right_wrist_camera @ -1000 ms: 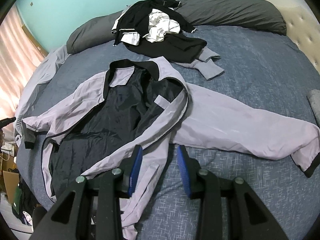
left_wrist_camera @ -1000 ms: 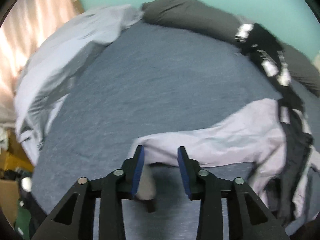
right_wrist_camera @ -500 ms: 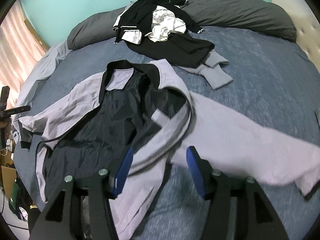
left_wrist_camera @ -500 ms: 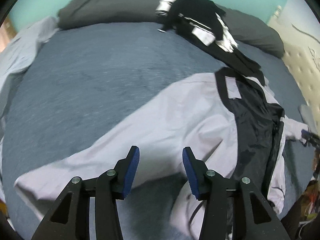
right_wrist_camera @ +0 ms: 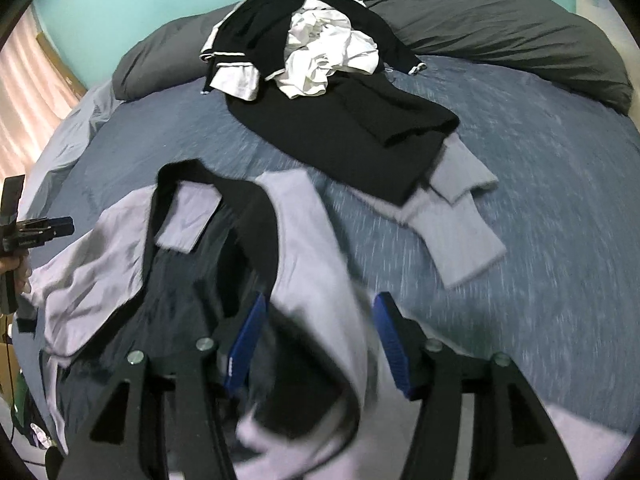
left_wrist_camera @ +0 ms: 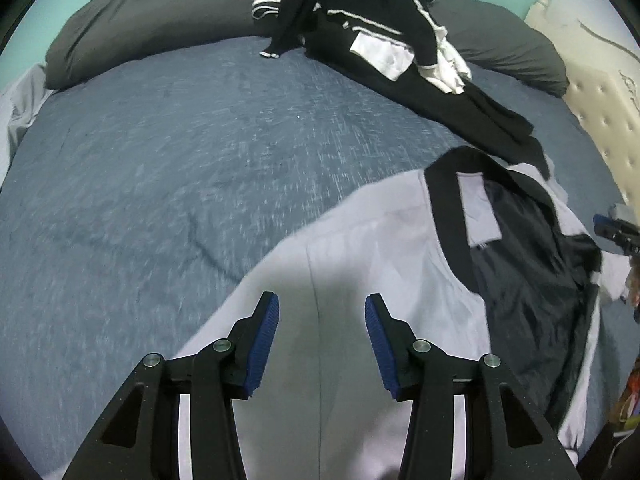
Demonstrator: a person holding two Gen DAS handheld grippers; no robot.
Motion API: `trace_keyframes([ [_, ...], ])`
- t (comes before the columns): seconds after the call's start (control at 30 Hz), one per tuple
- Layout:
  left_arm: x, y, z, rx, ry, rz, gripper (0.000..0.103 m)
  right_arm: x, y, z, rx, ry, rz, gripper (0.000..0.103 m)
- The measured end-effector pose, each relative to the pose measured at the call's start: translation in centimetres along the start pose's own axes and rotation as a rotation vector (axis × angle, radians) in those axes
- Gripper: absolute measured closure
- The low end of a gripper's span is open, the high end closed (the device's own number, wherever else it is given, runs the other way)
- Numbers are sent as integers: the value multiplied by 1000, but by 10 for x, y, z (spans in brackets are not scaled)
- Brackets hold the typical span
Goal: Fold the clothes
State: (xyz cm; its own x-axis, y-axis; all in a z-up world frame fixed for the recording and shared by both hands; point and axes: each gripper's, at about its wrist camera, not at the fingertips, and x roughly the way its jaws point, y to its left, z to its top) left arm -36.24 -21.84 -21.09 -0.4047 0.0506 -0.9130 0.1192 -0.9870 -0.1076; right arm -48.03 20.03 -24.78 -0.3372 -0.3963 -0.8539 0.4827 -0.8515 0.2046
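A lilac jacket (left_wrist_camera: 380,260) with a black collar lies open on the blue bed (left_wrist_camera: 160,160), its dark lining (left_wrist_camera: 532,288) facing up. My left gripper (left_wrist_camera: 322,320) hangs open just over the jacket's shoulder, nothing between its blue pads. In the right wrist view the jacket (right_wrist_camera: 304,240) spreads below my right gripper (right_wrist_camera: 318,320). That gripper stands open above the front panel's edge, and the pads do not press on the cloth. Each gripper shows at the edge of the other's view: the right gripper (left_wrist_camera: 616,232) and the left gripper (right_wrist_camera: 36,232).
A heap of black and white clothes (right_wrist_camera: 320,80) lies at the head of the bed, over a grey-lilac garment (right_wrist_camera: 460,220). Dark grey pillows (left_wrist_camera: 140,20) line the far edge. A cream tufted headboard (left_wrist_camera: 600,120) is at the right, a pink curtain (right_wrist_camera: 24,92) at the left.
My left gripper swung from the sleeve cuff at the bed's left to over the jacket's shoulder. My right gripper opened wider and moved forward and down over the jacket's front.
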Motion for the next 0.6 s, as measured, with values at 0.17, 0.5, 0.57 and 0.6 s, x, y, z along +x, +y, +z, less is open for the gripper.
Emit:
trace_keyframes([
  [0.17,35,6,24,-1,25,5,54,34,5,31,-20,24,21,40],
  [0.5,77,11,39,43,53,-28,49,98,17,61,-79,122,-31,39],
  [0.57,81,8,38,58,49,-40,49,105,18,61,-91,138,-23,40],
  [0.6,83,6,37,67,51,-41,52,106,19,61,-91,137,-11,48],
])
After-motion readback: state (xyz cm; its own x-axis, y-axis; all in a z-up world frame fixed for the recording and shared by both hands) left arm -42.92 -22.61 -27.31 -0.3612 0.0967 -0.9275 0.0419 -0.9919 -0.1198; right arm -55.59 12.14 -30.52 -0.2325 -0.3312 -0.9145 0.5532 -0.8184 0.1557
